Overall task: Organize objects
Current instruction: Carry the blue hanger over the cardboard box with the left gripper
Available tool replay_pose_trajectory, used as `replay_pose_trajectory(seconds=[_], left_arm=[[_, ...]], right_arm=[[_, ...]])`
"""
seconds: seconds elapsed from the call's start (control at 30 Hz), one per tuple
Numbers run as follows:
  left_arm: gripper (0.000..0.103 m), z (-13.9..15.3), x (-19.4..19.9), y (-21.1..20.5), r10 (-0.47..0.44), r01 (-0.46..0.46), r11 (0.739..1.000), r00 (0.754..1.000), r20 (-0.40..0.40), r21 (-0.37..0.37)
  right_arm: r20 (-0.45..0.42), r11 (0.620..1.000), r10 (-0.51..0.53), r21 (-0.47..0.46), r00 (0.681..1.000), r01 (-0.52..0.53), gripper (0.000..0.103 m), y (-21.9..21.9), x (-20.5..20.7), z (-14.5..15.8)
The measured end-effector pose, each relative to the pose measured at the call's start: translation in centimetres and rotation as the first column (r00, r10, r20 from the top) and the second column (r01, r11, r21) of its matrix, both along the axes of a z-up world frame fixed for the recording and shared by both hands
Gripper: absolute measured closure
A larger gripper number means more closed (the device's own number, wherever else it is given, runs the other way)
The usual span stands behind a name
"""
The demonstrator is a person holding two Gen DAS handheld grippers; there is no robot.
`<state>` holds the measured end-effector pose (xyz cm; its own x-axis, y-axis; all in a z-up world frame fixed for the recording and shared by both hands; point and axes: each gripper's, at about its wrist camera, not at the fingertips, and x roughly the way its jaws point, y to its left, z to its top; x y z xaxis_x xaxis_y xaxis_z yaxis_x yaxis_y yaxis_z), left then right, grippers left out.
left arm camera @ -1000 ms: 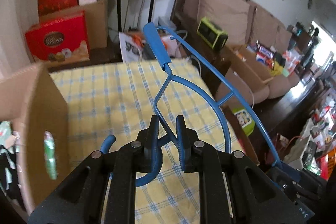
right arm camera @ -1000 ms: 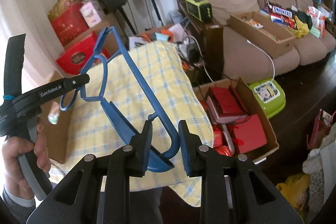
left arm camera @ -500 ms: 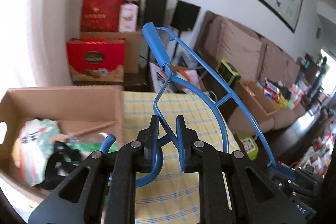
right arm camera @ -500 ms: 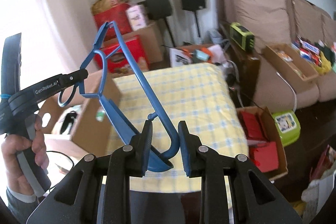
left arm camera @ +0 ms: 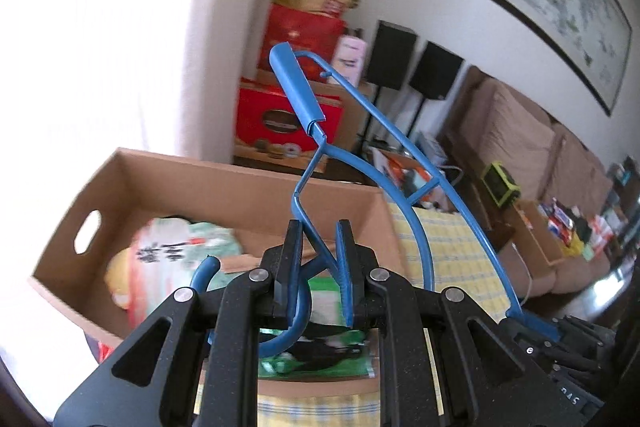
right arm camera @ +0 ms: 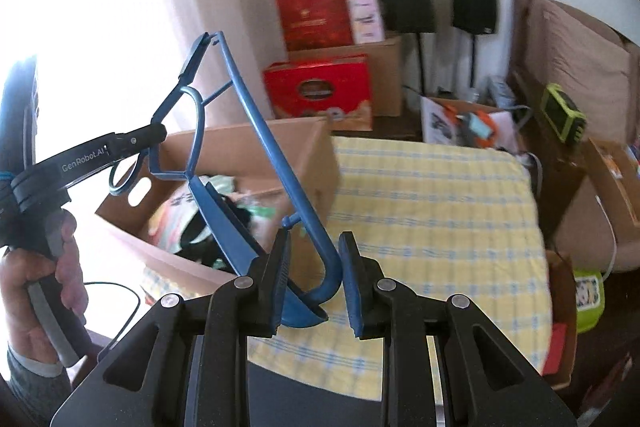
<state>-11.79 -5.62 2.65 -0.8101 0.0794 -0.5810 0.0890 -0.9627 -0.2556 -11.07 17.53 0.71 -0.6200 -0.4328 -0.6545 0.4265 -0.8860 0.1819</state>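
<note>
A blue clothes hanger is held in the air by both grippers. My left gripper is shut on the hanger's hook neck, and it shows from the side in the right wrist view. My right gripper is shut on the hanger's curved far end. The hanger hangs above an open cardboard box that holds a patterned bag and dark items; the box also shows in the right wrist view. The box stands on a table with a yellow checked cloth.
Red gift boxes and a brown carton are stacked by the wall behind the table. Two black speakers stand on poles. A brown sofa with cushions and an open box of snacks lies to the right. Boxes sit on the floor at right.
Both grippers have swung left with the hanger. The cardboard box has come into full view under the hanger, where mostly the checked cloth showed before.
</note>
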Motion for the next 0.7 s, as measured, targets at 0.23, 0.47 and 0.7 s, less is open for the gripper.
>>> replay_pose_trajectory(seconds=[0.23,0.47,0.7], left_arm=[[0.088,-1.4,1.7,-4.9,0.106,-0.106,0.993,0.994,-0.006,0.045],[0.088,-3.8,2.1,-8.1,0.189,-0.191,0.979,0.982,0.028,0.071],[0.088,-6.2,2.0,-9.6,0.241,-0.246,0.966,0.968,0.065,0.078]], right_arm=[[0.005,0.994,0.102,0.031,0.995,-0.103,0.079,-4.3,-1.1,-0.4],[0.014,0.982,0.167,0.087,0.986,-0.168,0.079,-8.0,-2.2,-1.7],[0.059,0.968,0.218,0.117,0.974,-0.223,0.079,-10.1,-4.0,-4.0]])
